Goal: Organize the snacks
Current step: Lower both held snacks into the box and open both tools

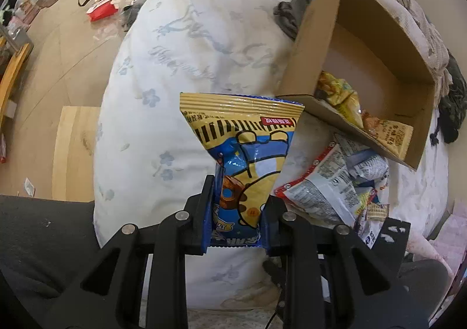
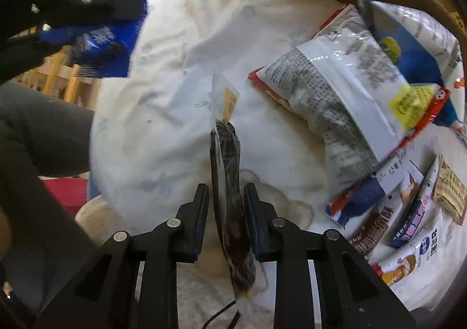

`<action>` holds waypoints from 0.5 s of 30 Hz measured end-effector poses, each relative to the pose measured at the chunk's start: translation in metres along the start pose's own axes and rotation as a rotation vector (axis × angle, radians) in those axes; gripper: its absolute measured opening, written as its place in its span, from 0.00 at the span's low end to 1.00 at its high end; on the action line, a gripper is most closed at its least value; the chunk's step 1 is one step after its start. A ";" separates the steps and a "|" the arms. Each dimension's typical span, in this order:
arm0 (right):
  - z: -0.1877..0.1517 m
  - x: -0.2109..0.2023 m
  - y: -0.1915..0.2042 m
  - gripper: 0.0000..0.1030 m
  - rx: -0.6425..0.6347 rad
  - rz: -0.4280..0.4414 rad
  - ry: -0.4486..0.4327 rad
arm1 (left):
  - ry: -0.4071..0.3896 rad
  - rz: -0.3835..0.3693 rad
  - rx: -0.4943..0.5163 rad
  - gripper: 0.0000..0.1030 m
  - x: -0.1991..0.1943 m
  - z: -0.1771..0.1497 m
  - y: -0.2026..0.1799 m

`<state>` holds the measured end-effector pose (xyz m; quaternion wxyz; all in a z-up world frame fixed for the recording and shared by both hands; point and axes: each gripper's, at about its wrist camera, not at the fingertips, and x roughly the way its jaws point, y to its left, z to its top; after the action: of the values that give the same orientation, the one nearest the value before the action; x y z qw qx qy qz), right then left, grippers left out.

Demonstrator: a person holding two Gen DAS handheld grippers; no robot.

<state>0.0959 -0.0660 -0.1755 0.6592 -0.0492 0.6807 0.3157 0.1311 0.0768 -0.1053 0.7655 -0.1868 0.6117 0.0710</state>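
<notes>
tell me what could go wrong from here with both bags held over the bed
1. The left gripper pinches only the bottom end of the blue and yellow snack bag, so the bag could swing or slip free.
2. The right gripper has a thin dark packet edge-on between its jaws; it may slide out.
3. The cardboard box sits tilted on soft bedding and could tip.

Both grippers (image 1: 238, 212) (image 2: 226, 206) down (jaws clamped)
</notes>
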 end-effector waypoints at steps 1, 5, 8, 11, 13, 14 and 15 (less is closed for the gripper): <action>-0.003 -0.002 0.000 0.12 0.006 0.010 -0.003 | -0.003 0.007 -0.002 0.22 -0.001 0.000 0.002; -0.009 -0.031 -0.010 0.12 0.071 0.101 -0.098 | -0.023 0.012 -0.001 0.22 -0.003 0.001 0.003; -0.015 -0.060 -0.020 0.12 0.119 0.167 -0.188 | -0.046 0.021 0.017 0.22 -0.006 0.001 -0.002; -0.017 -0.083 -0.027 0.12 0.150 0.201 -0.266 | -0.088 0.032 0.059 0.22 -0.014 -0.001 -0.012; -0.013 -0.104 -0.037 0.12 0.177 0.216 -0.322 | -0.115 0.031 0.088 0.22 -0.020 -0.002 -0.018; -0.010 -0.116 -0.044 0.12 0.194 0.221 -0.359 | -0.126 0.031 0.103 0.22 -0.024 -0.002 -0.021; -0.009 -0.128 -0.052 0.12 0.211 0.226 -0.393 | -0.131 0.028 0.123 0.22 -0.027 -0.001 -0.024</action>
<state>0.1289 -0.1566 -0.0763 0.7409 0.1587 0.5700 0.3178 0.1322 0.0578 -0.0745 0.8129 -0.1257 0.5659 0.0558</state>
